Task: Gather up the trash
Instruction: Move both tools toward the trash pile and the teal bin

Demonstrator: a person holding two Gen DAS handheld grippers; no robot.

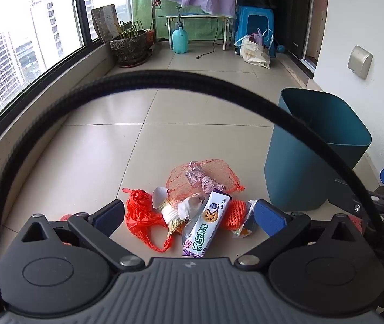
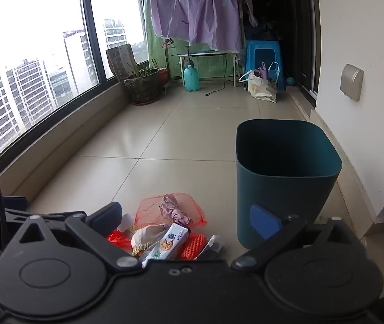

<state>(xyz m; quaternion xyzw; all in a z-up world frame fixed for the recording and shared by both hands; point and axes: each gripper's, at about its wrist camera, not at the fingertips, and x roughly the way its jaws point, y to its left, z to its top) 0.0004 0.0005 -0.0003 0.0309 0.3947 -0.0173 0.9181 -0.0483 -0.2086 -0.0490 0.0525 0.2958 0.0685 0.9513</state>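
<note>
A pile of trash lies on the tiled floor: a red plastic bag [image 1: 140,213], an orange net bag [image 1: 202,178] with a crumpled purple wrapper [image 1: 202,179] on it, a biscuit wrapper [image 1: 208,222], an orange foam net [image 1: 235,213] and crumpled paper [image 1: 189,206]. A dark teal bin [image 1: 313,148] stands upright to the right of the pile. My left gripper [image 1: 189,216] is open, its jaws either side of the pile, above it. My right gripper [image 2: 189,218] is open and empty, above the same pile [image 2: 170,229], with the bin [image 2: 286,175] just right.
A low window ledge [image 2: 65,154] runs along the left. At the far end stand a plant pot [image 2: 144,86], a teal sprayer bottle [image 2: 191,79], a white bench [image 2: 208,56], a blue stool [image 2: 264,59] and a cloth bag [image 2: 260,85]. A white wall [image 2: 367,40] is on the right.
</note>
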